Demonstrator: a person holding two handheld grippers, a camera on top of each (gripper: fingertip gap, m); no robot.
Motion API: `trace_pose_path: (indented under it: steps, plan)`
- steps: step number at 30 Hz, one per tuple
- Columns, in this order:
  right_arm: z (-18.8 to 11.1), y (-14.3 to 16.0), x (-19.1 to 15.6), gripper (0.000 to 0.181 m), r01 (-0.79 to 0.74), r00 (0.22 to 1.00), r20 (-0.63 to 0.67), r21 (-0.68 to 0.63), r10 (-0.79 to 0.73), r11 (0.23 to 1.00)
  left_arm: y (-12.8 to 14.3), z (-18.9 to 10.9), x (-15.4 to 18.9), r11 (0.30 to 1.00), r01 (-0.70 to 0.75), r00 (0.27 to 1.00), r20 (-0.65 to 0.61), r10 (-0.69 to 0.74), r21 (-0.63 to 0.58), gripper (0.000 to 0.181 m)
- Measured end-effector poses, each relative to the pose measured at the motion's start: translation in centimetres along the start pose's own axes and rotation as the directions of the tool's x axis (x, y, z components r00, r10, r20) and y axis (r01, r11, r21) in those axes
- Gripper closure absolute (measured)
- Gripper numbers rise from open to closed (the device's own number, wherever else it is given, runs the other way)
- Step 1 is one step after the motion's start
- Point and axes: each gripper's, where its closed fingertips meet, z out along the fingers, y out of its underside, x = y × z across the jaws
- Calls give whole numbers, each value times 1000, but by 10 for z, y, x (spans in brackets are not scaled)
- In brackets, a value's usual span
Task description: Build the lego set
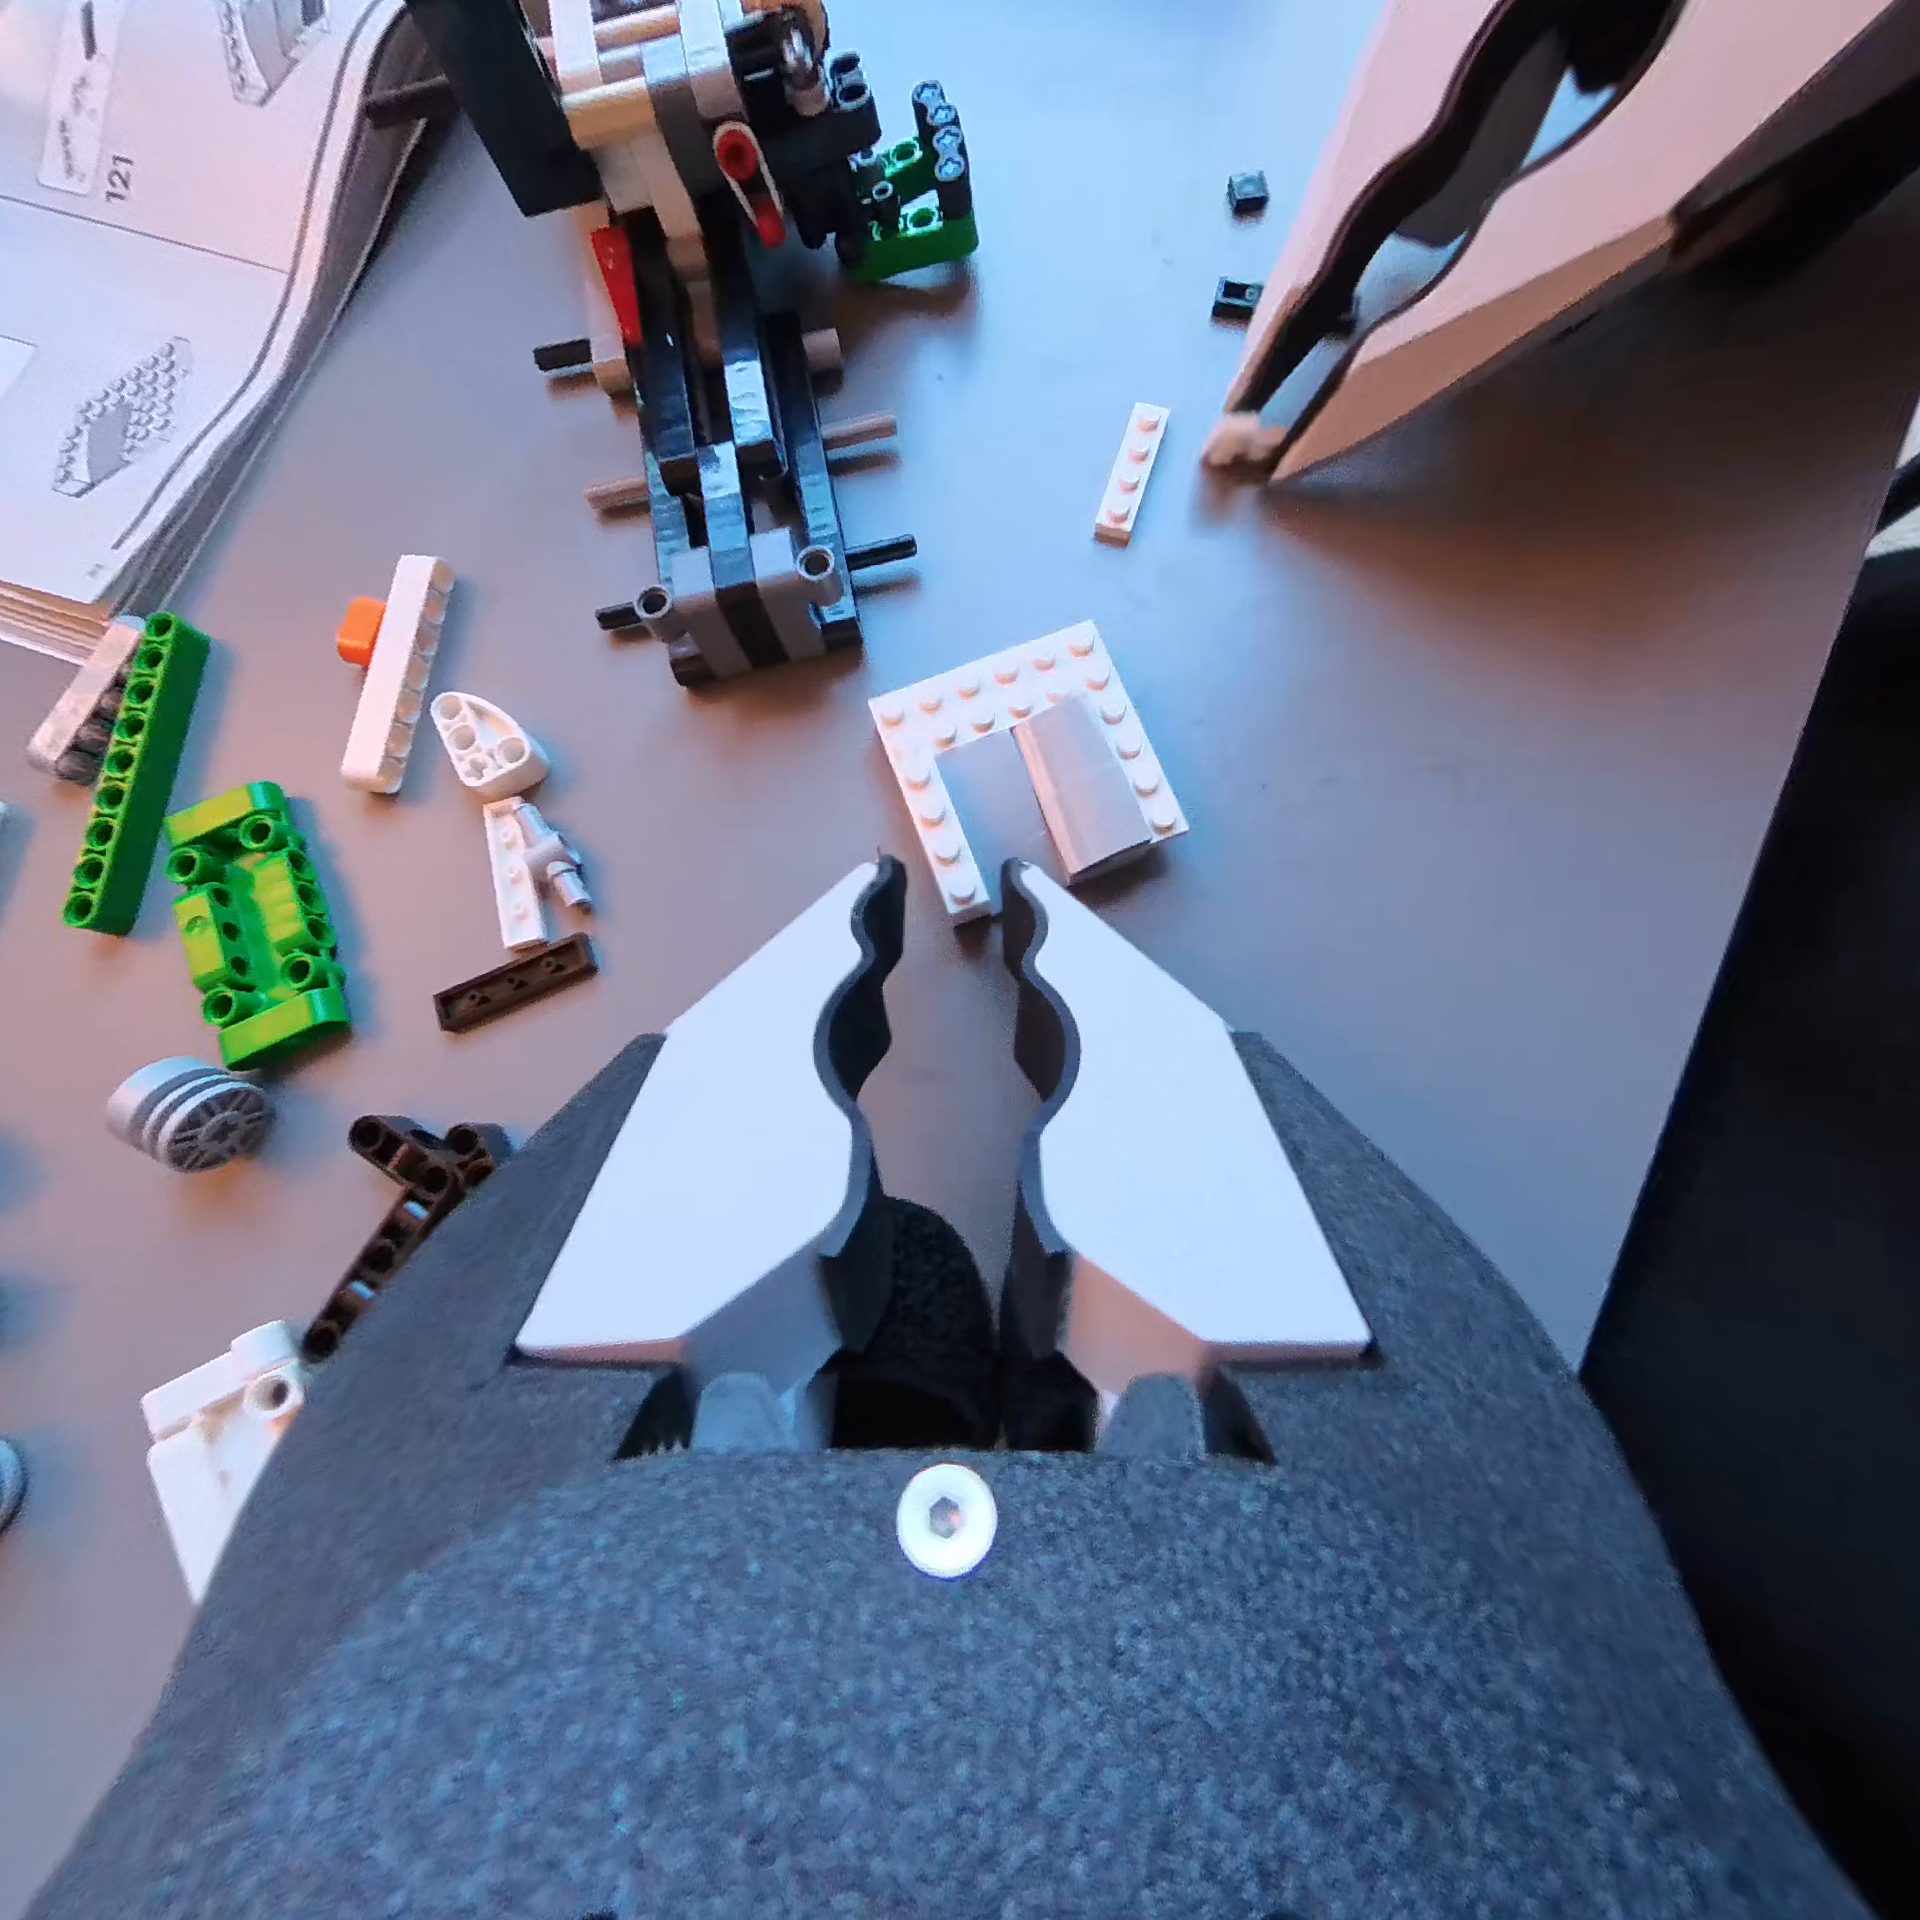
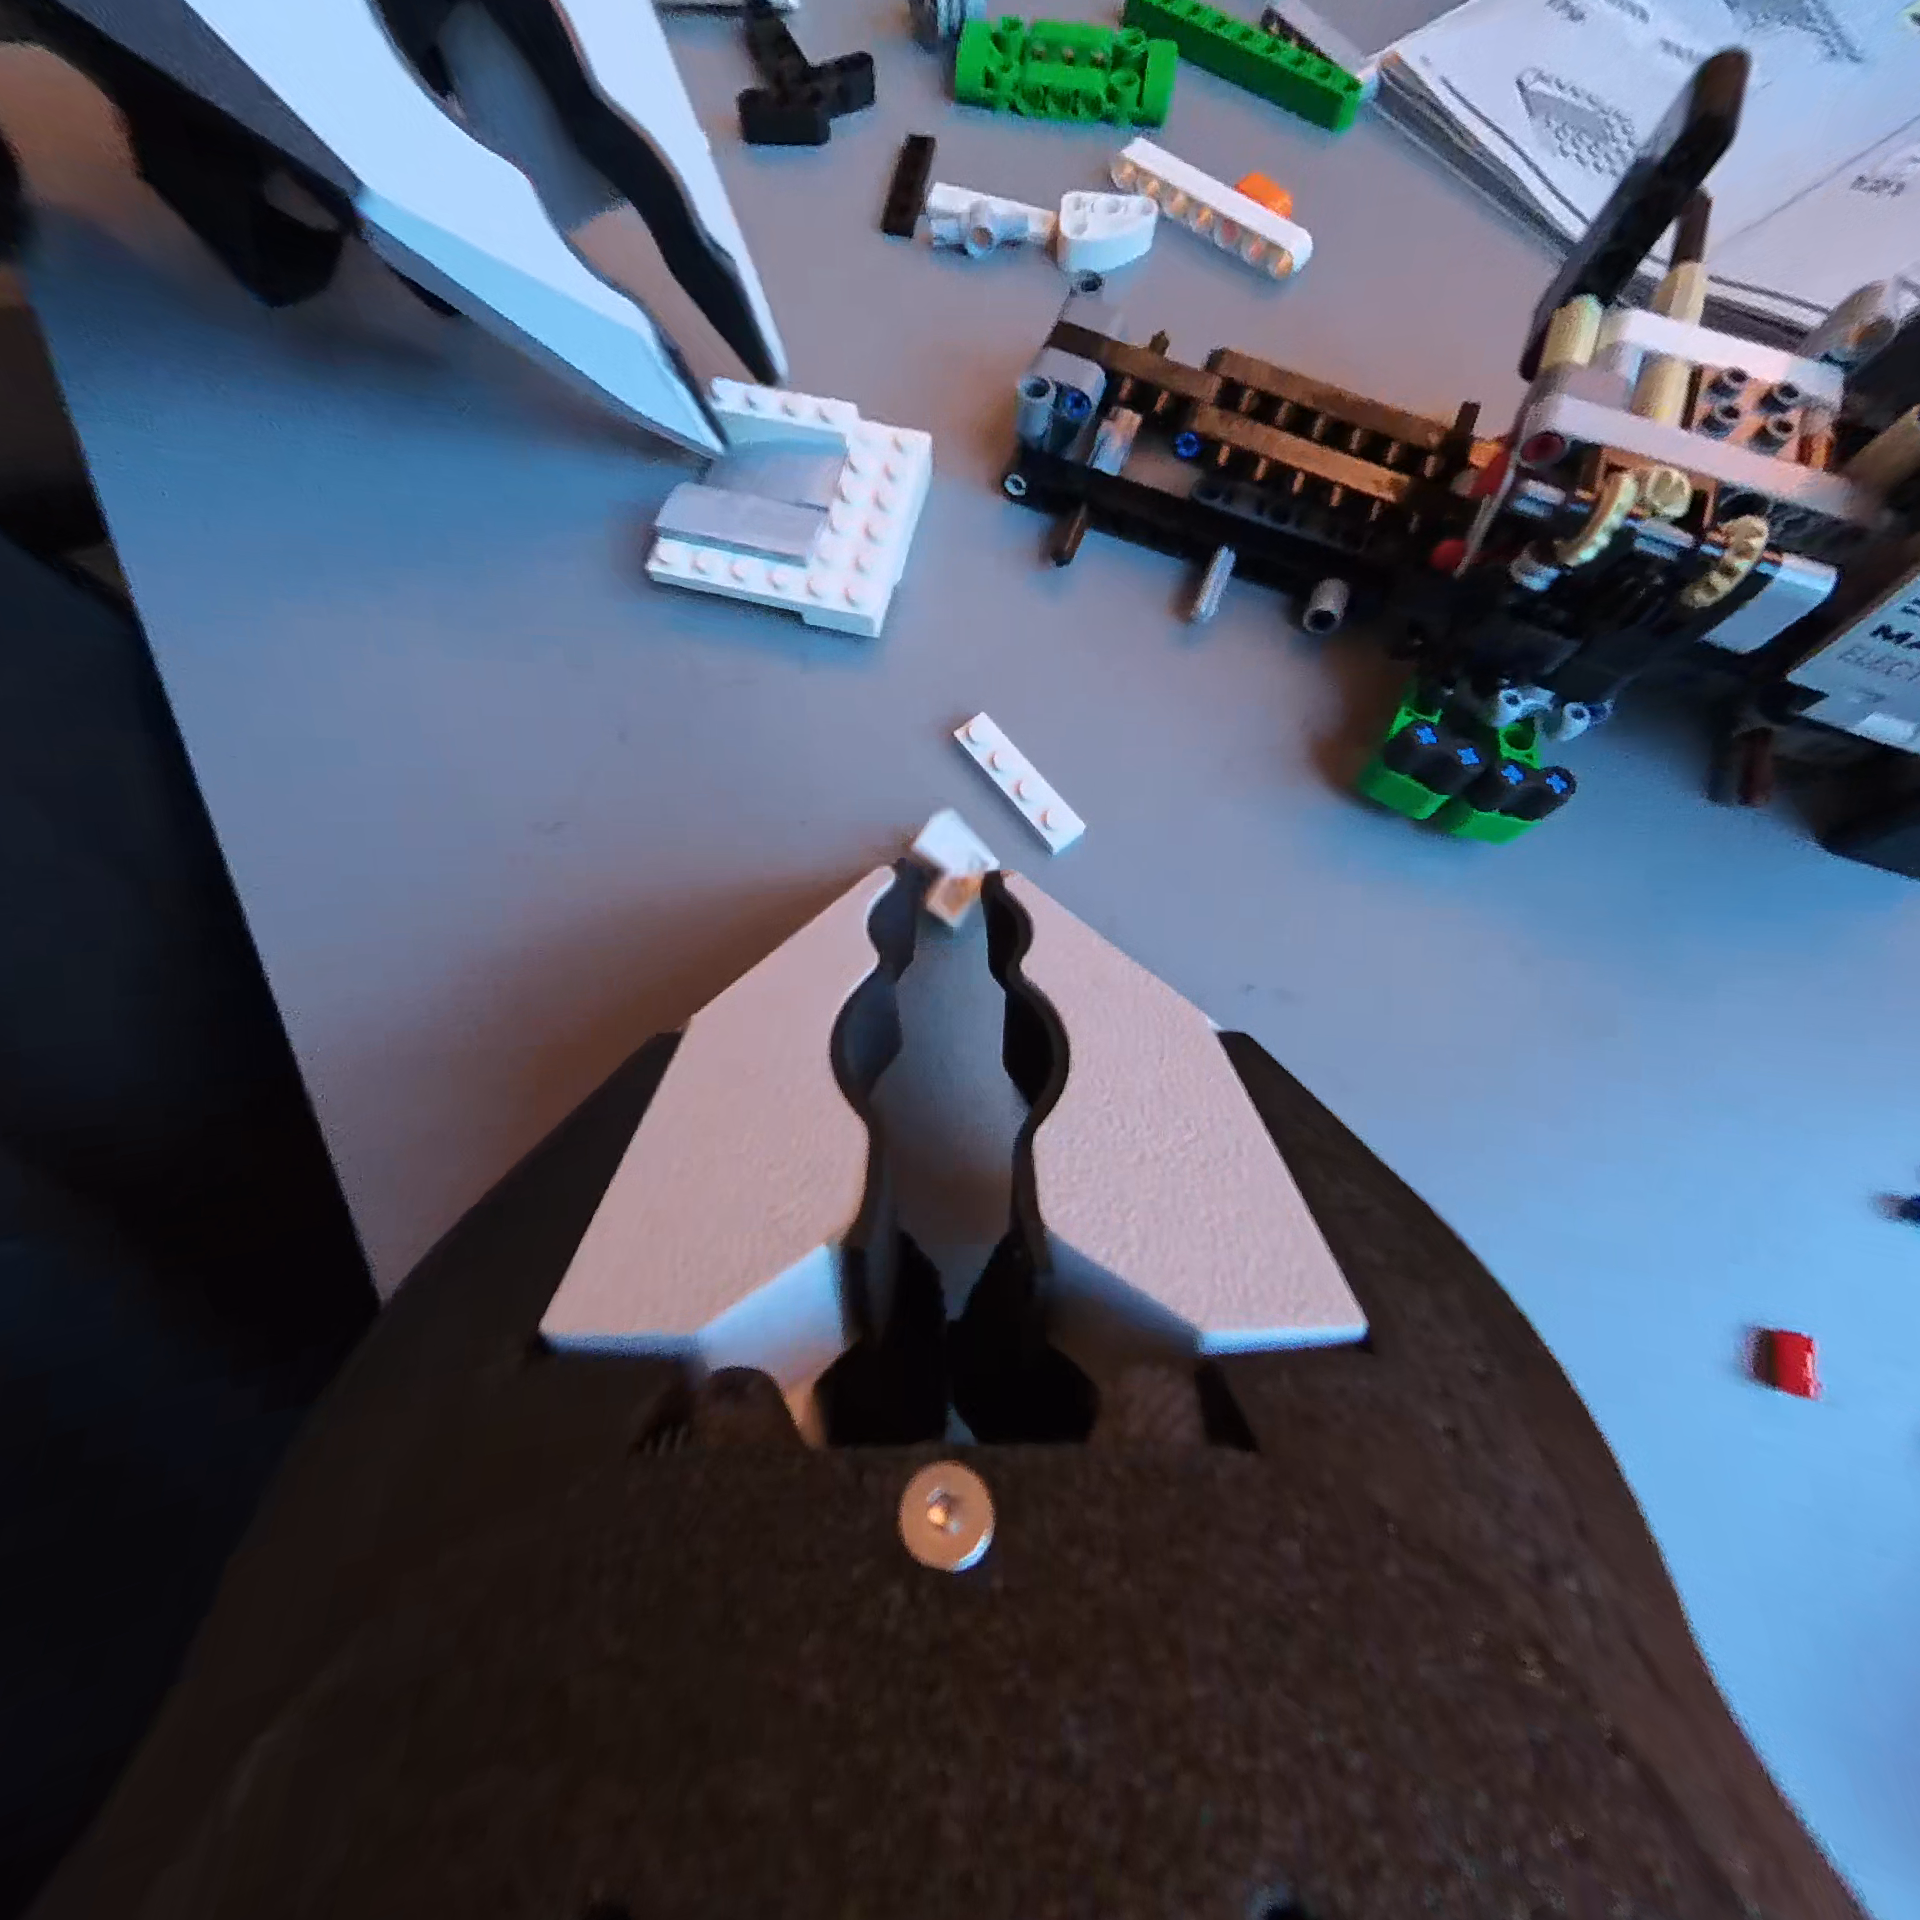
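Nearest, the right gripper [image 2: 948, 883] pinches a small white piece [image 2: 954, 871] in narrowly set fingers, just above the worktop [image 2: 520, 779] beside a white four-stud plate [image 2: 1018, 782]. The left gripper [image 1: 943, 883] has its fingers a little apart and empty, tips at the edge of the white U-shaped plate assembly [image 1: 1023, 753]. Beyond lies the half-built black-and-grey chassis [image 1: 727, 499], then the instruction booklet [image 1: 156, 312]. Many loose parts, such as the green beam [image 1: 135, 774], remain unplaced, so the build looks far from finished.

L gripper [image 1: 948, 883] jaws apart, empty; R gripper [image 2: 948, 883] jaws pinched shut.
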Motion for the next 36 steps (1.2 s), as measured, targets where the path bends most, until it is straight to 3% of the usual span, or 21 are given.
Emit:
trace_pose_path:
  steps: [1, 6, 10, 13, 16, 18, 21, 29, 36]
  plan:
    - [1, 1, 1, 170, 6, 1000, -19, -11, -6, 1000, -3, -2, -1, 1000, -5, 1000, 6, 5, 11, 160]
    - [0, -3, 4, 181, 40, 997, -63, 8, -39, 999, -38, -8, 6, 988, -26, 1000, -10, 28, 154, 156]
    - [-6, -18, -2, 181, -12, 1000, -1, 99, 12, 995, -61, 5, 26, 970, -127, 988, -60, 142, 208, 152]
    - [-18, -41, -14, 181, -160, 978, 175, 246, 118, 956, -71, 13, 41, 947, -222, 964, -94, 249, 234, 144]
    - [-41, -69, -26, 181, -382, 873, 445, 367, 201, 848, -86, 10, 53, 913, -259, 942, -126, 310, 314, 143]
    - [-52, -79, -25, 181, -452, 829, 521, 410, 203, 792, -97, 2, 58, 897, -234, 938, -157, 310, 374, 145]
    - [-54, -84, -28, 181, -457, 819, 544, 427, 182, 780, -109, -11, 61, 881, -151, 939, -213, 270, 449, 148]
    - [-51, -86, -43, 181, -420, 789, 605, 401, 109, 814, -107, -24, 66, 876, 21, 905, -381, 188, 482, 154]
    - [-47, -84, -49, 181, -418, 756, 647, 358, 101, 835, -99, -24, 69, 884, 9, 889, -409, 207, 468, 161]
